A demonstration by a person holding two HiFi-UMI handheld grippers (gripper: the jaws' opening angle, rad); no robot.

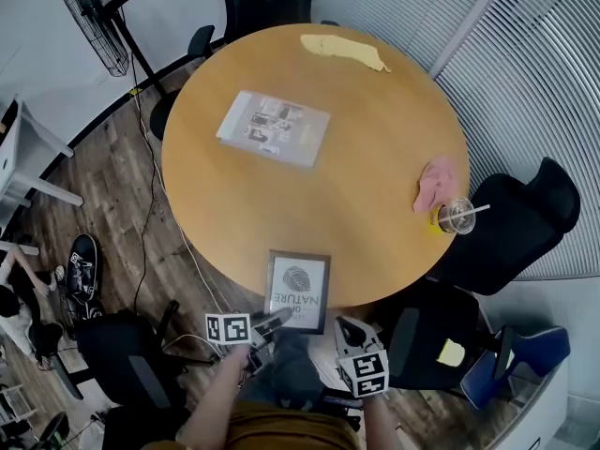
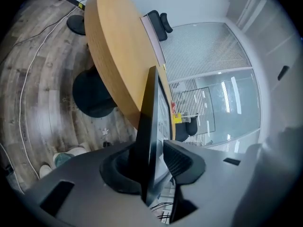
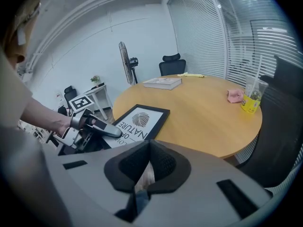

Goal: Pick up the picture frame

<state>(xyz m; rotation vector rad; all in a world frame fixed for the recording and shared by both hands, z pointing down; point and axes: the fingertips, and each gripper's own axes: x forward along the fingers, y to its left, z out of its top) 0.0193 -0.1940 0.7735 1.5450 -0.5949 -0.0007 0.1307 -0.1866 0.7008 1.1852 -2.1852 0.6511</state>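
The black picture frame (image 1: 298, 291) with a white print lies at the near edge of the round wooden table (image 1: 375, 157), its near end overhanging. My left gripper (image 1: 272, 322) grips its near left corner. In the left gripper view the frame (image 2: 156, 108) stands edge-on between the jaws, with my left gripper (image 2: 158, 150) shut on it. The right gripper view shows the frame (image 3: 142, 119) with the left gripper (image 3: 102, 129) clamped on its corner. My right gripper (image 1: 349, 326) hovers just off the table's edge to the right of the frame. There, my right gripper (image 3: 149, 150) holds nothing, its jaws together.
A book (image 1: 274, 127) lies at the far left of the table, a yellow cloth (image 1: 342, 50) at the far edge. A pink cloth (image 1: 436, 181) and a plastic cup (image 1: 457, 216) with a straw sit at the right rim. Office chairs (image 1: 525, 214) ring the table; a fan (image 1: 89, 17) stands far left.
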